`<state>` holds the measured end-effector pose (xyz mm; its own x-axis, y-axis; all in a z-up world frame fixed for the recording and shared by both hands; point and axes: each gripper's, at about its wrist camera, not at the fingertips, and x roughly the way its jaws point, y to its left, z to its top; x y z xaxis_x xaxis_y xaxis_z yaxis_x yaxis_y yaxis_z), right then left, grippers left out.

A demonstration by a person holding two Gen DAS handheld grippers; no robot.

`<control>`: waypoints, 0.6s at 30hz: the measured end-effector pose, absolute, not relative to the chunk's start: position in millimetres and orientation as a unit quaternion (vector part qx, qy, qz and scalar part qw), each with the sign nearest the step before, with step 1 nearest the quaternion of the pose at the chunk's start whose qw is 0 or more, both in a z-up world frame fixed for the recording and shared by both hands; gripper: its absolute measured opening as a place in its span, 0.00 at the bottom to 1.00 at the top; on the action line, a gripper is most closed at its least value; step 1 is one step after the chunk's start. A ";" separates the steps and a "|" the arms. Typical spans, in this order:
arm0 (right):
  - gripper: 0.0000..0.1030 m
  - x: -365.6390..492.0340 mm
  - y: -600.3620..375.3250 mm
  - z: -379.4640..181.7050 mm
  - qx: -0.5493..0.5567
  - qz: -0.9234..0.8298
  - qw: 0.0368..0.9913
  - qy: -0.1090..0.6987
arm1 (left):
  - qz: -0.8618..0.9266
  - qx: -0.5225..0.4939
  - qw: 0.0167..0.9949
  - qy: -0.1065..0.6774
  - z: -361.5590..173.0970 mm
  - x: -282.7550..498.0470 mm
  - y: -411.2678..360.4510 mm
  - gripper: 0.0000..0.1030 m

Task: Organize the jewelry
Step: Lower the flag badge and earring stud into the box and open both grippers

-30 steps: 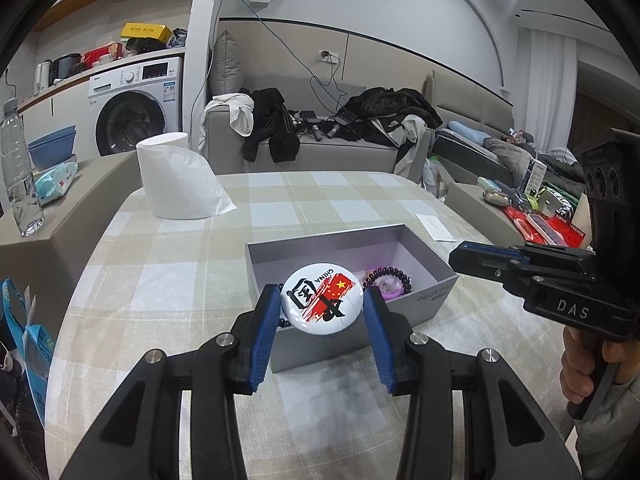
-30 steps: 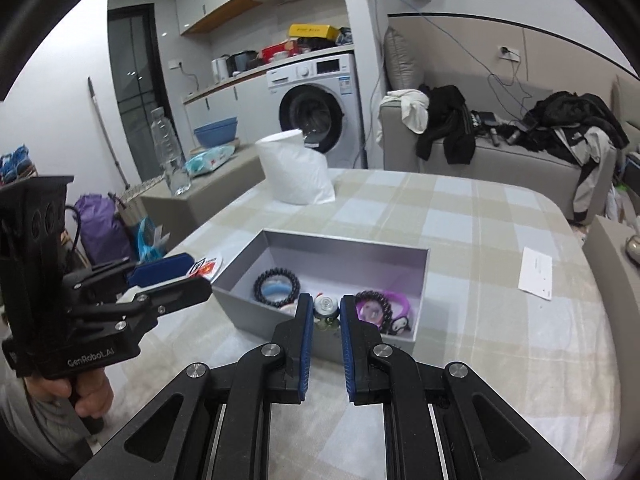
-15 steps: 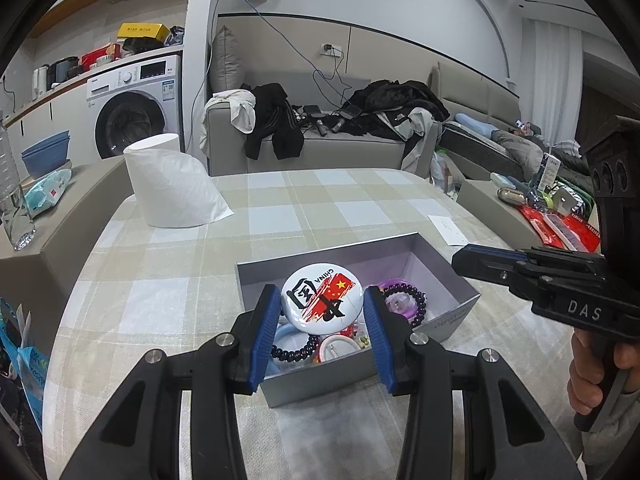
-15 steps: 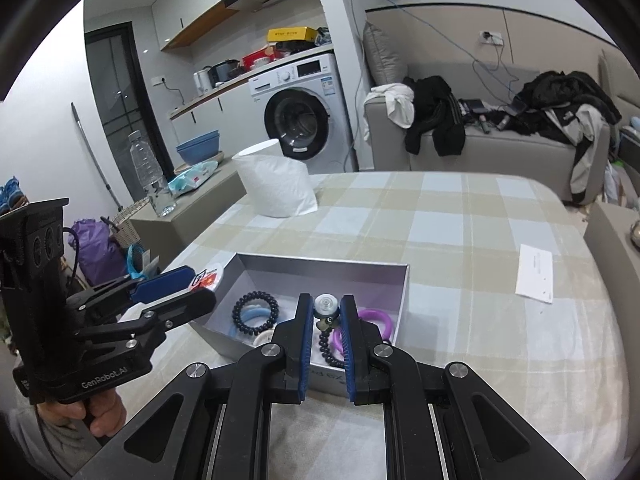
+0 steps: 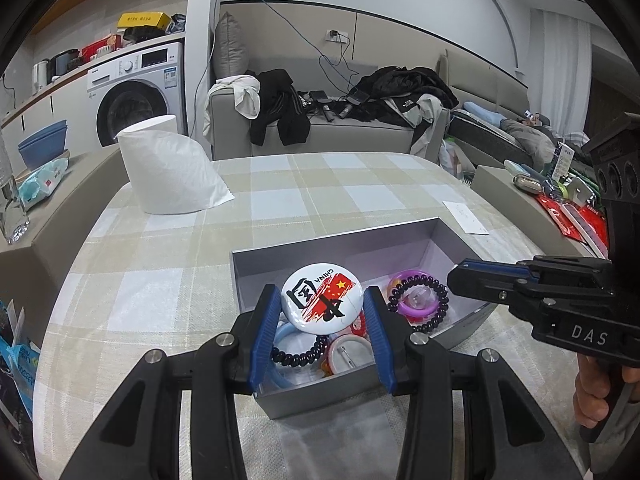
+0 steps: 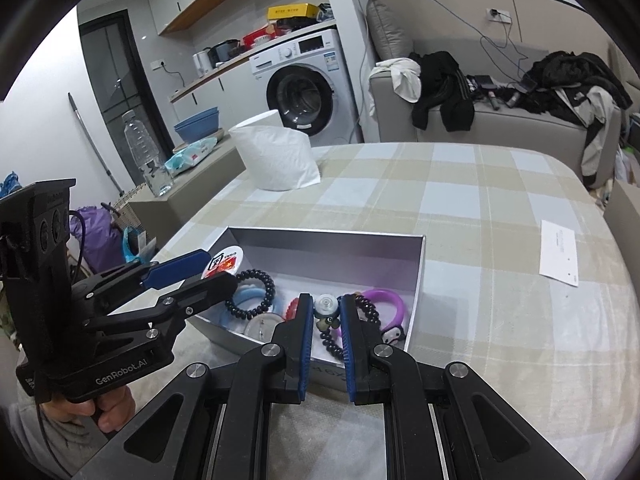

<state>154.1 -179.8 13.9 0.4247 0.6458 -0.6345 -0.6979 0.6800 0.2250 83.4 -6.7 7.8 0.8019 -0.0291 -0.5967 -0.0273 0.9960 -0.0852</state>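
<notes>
Both grippers poised over the grey box (image 5: 436,236): left gripper (image 5: 320,320) clamps a badge (image 5: 319,298), right gripper (image 6: 325,320) pinches a small charm (image 6: 325,306) at 12 o'clock; next, release inside.

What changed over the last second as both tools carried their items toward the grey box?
Both tools advanced and dipped: the left tool now holds the round badge above the grey box interior instead of before its near wall, and the right tool brought its small charm over the contents. Neither let go. Box, bracelets and tissue roll stayed put.
</notes>
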 end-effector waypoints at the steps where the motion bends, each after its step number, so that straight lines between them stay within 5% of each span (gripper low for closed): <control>1: 0.13 154.3 -178.8 13.0 -0.038 0.398 0.842 0.361 | -0.001 -0.045 0.948 0.316 7.3 84.3 -7.1 0.36; 18: 0.12 148.8 -168.2 6.5 -0.047 0.392 0.830 0.394 | -0.004 -0.028 0.947 0.320 5.3 87.2 -11.0 0.36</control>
<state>148.8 -168.2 6.5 0.3811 0.6142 -0.6910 -0.6882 0.6876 0.2316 87.2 -11.0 5.3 0.7957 -0.0263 -0.6051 -0.0095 0.9984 -0.0559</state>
